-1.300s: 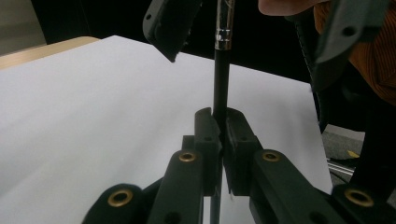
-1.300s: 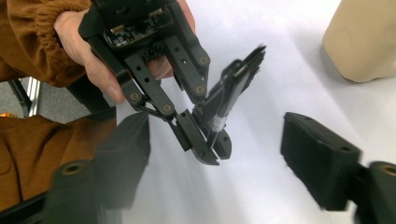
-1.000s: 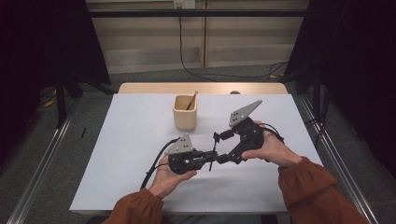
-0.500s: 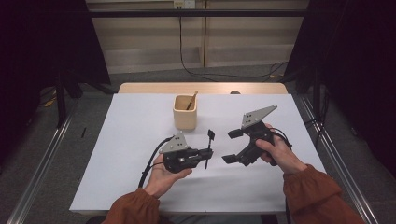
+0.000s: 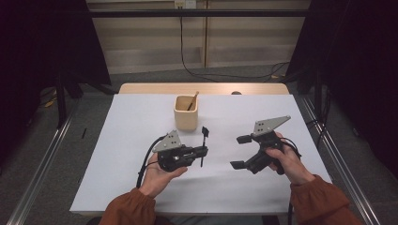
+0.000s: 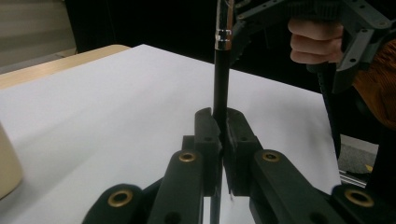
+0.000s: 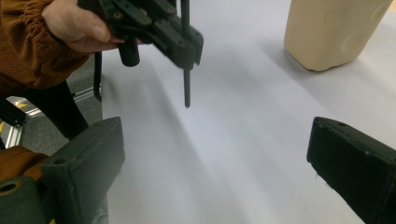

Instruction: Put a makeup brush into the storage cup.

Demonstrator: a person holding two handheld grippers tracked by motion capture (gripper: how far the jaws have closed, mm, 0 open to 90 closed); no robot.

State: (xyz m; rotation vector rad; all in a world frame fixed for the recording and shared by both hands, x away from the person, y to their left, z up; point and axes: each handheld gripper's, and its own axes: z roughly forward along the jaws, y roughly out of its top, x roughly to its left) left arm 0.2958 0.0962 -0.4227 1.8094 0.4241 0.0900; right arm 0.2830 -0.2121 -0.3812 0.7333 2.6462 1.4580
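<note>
Now, left gripper (image 5: pixel 202 151): fingers clamped tight on thin black brush (image 5: pixel 203 145).
Right gripper (image 5: pixel 240 152): fingers spread wide, empty.
Cup (image 5: pixel 185 112): smooth beige.

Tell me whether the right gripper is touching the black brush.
Apart. The high view shows bare white table between the right gripper and the black brush, which the left gripper clamps.

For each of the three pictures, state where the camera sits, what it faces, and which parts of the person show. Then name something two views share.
High view: above the person's side, looking forward and down on the white table; both forearms, left gripper, right gripper.
Left gripper view: on the left gripper, along jaws clamped on a black brush; the other hand beyond.
Right gripper view: on the right gripper, along open jaws; left hand, beige cup.
Shared: the brush, in both gripper views.
</note>
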